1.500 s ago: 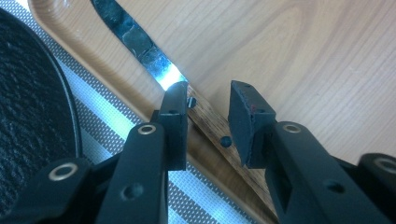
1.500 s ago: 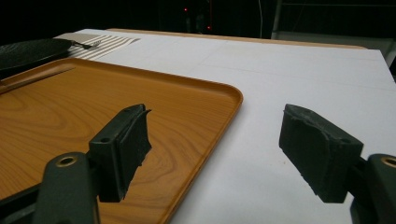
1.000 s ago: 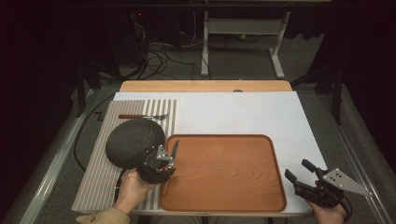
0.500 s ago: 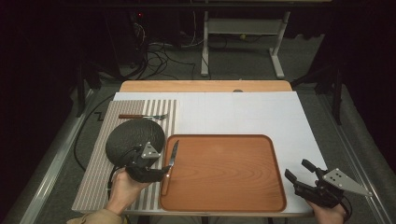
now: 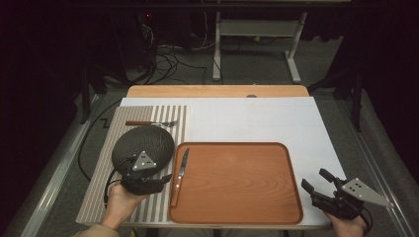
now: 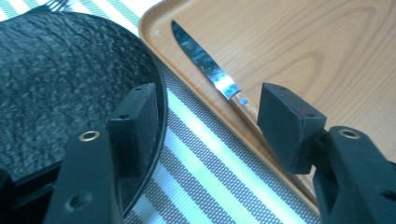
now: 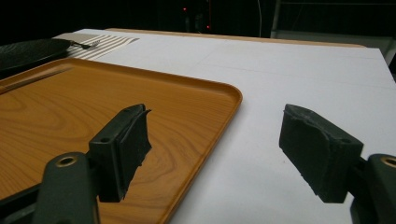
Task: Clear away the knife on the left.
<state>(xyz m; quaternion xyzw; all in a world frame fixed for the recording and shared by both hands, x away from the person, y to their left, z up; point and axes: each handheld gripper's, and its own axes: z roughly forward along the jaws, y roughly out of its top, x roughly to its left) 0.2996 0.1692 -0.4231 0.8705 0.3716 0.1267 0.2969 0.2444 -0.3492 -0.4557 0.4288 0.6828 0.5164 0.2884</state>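
High view: our left gripper sits over the striped mat, between the dark plate behind it and the tray just ahead of its tips. Jaws wide, nothing between them; they've just been opening. The knife lies right in front, handle riding the tray's left rim, blade pointing away from us. We'd say it's been let go there so it travels w/ the tray. A fork lies beyond the plate, well apart. Our right gripper waits off the tray's right edge on the white tabletop, jaws wide & empty, prob. parked out of the way.

Left gripper view: both pads stand apart; the knife lies beyond the gap, not touching either one. Plate edge is under the left-hand pad, tray ahead & to the right-hand side.

Right gripper view: pads spread, nothing held. Tray corner lies below the left-hand pad, bare tabletop ahead.
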